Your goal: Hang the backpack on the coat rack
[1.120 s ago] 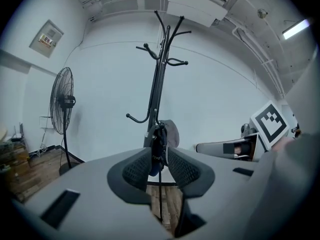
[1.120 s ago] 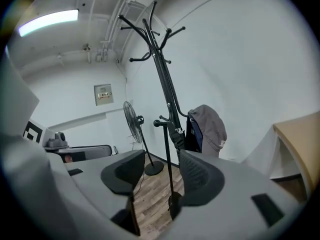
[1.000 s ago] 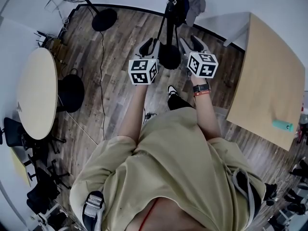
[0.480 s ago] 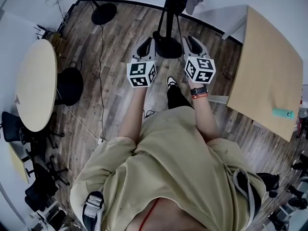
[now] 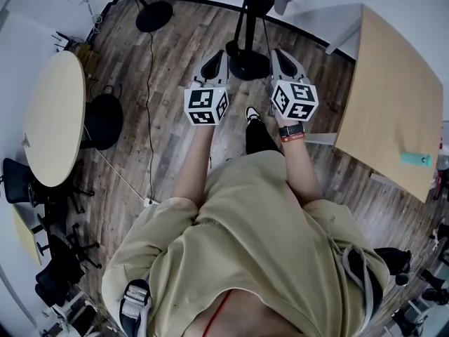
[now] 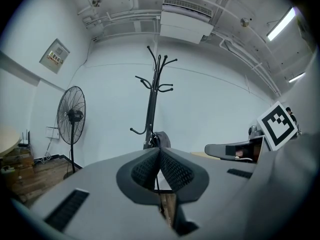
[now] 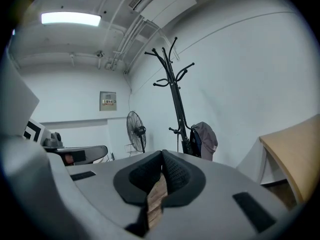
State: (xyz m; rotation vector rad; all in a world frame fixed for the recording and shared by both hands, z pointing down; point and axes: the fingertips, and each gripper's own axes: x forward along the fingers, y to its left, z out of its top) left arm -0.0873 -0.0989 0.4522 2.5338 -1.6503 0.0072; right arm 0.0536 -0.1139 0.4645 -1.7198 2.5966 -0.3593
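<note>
The backpack (image 7: 202, 140) hangs from a low hook of the black coat rack (image 7: 172, 89), dark fabric with a grey part towards us. The rack's round base (image 5: 249, 65) stands on the wood-plank floor (image 5: 175, 62), close to a white wall (image 6: 210, 99). We hold both grippers level in front of it. The left gripper (image 6: 160, 151) has its jaws pressed together on nothing, and so does the right gripper (image 7: 162, 156). A standing fan (image 6: 71, 116) is left of the rack, a round table (image 5: 52, 128) farther left and a pale rectangular table (image 5: 393, 97) on the right. A strip light (image 7: 70, 18) glows overhead.
</note>
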